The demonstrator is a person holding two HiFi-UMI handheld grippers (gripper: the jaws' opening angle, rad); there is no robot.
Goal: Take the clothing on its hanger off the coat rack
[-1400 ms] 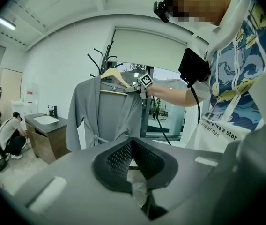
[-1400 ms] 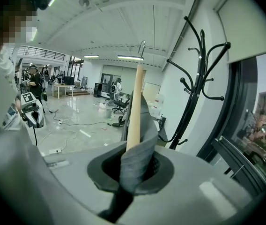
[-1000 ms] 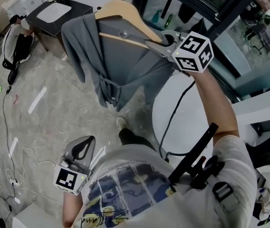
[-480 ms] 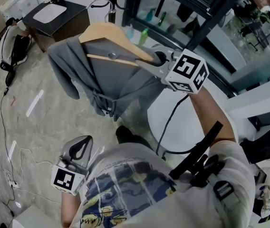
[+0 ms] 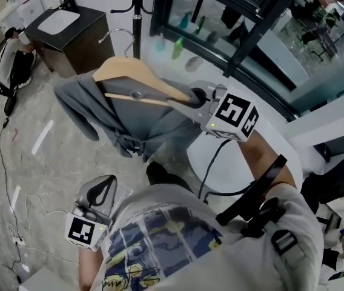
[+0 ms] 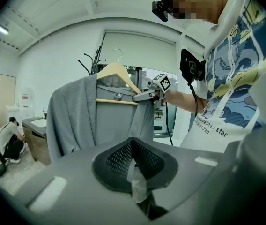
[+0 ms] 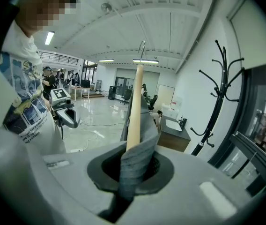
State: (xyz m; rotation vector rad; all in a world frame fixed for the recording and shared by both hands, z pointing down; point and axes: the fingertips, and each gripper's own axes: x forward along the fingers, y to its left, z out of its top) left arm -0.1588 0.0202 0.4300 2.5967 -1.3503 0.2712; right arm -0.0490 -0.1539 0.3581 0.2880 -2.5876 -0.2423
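A grey garment [image 5: 137, 119] hangs on a wooden hanger [image 5: 140, 80] with a metal hook [image 5: 114, 36], free of the black coat rack [image 5: 137, 6] behind it. My right gripper [image 5: 181, 100] is shut on the hanger's right arm, with grey cloth pinched in. In the right gripper view the hanger [image 7: 134, 108] and cloth [image 7: 136, 159] rise out of the closed jaws, and the rack [image 7: 216, 102] stands apart at the right. My left gripper [image 5: 97, 197] hangs low at my side, shut and holding nothing. Its view shows the garment [image 6: 79, 121] and hanger [image 6: 118, 73] ahead.
A dark cabinet with a white basin [image 5: 68, 28] stands back left, and a person [image 5: 14, 53] crouches beside it. A round white table [image 5: 235, 162] is under my right arm. Cables [image 5: 5, 144] trail over the floor. A glass wall [image 5: 269, 35] runs along the right.
The hanger with the garment has come down and away from the rack, still in my right gripper. The rack's pole now shows above it. The left gripper has stayed put.
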